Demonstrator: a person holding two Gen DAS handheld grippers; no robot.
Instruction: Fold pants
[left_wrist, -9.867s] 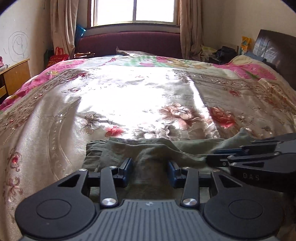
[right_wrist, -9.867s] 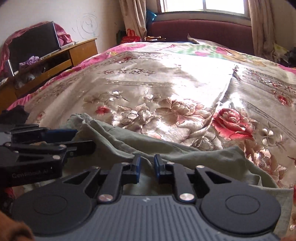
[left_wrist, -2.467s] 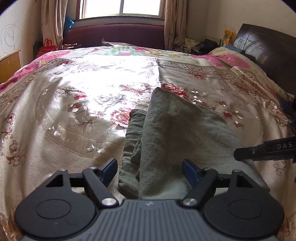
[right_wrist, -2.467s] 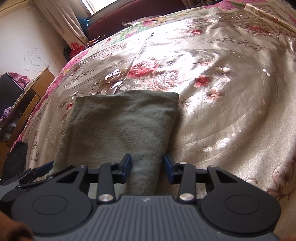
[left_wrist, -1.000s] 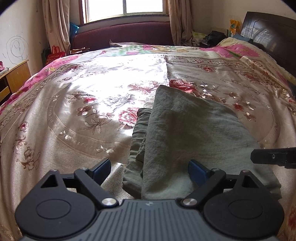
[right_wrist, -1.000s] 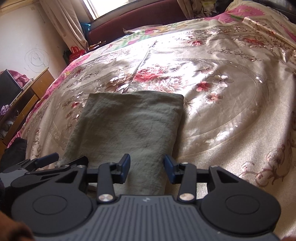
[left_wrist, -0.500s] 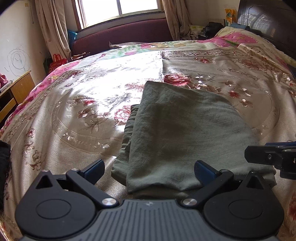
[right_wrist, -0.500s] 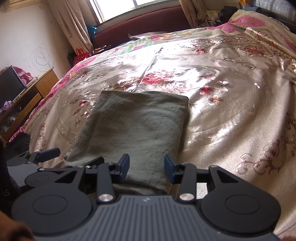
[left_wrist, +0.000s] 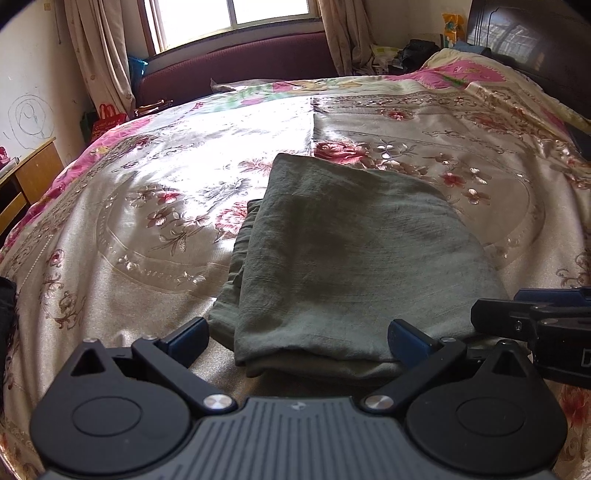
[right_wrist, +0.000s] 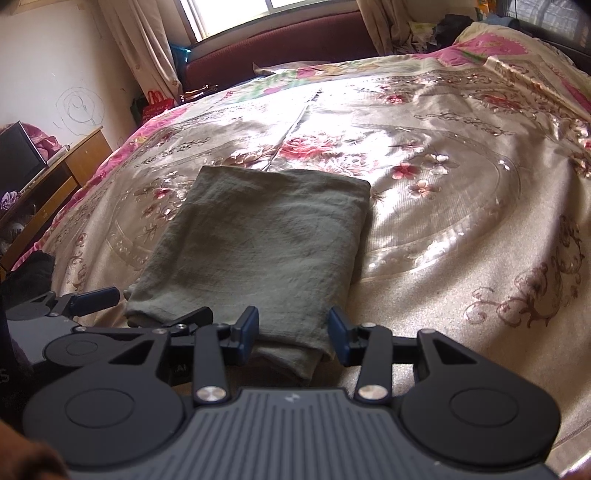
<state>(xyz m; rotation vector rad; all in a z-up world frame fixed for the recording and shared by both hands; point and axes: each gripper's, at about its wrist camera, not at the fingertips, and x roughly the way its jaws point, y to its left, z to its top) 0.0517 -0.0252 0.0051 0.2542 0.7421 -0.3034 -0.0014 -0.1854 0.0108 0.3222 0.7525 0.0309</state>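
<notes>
Fingers first: on my left gripper (left_wrist: 297, 341) they are spread wide with nothing held, the blue pads (left_wrist: 186, 338) flanking the near end of the folded pants (left_wrist: 347, 258) without touching the cloth as far as I can tell. On my right gripper (right_wrist: 293, 334) the fingers stand moderately parted, also gripping nothing, their pads (right_wrist: 246, 332) on either side of the near right corner of the pants (right_wrist: 258, 251), whether touching it I cannot tell. In the left wrist view I see the right gripper's fingers at 3 o'clock, just beside the right edge of the bundle; in the right wrist view the left gripper shows at 9 o'clock, near the bundle's left corner. Just beyond both tools the olive-green pants lie flat as a thick rectangular stack, with lower layers peeking out along the left side toward 10 o'clock in the left view. They rest on a shiny beige floral bedspread (left_wrist: 147, 229) with pink roses and an embroidered oval border. Farther out at 9 o'clock stands a wooden desk (right_wrist: 62, 173) with a dark screen on it. At 12 o'clock, past the bed, a maroon sofa (left_wrist: 236, 70) sits under a bright window (left_wrist: 229, 14) with beige curtains (left_wrist: 99, 55), and at 2 o'clock I make out a dark wooden headboard (left_wrist: 528, 40).
</notes>
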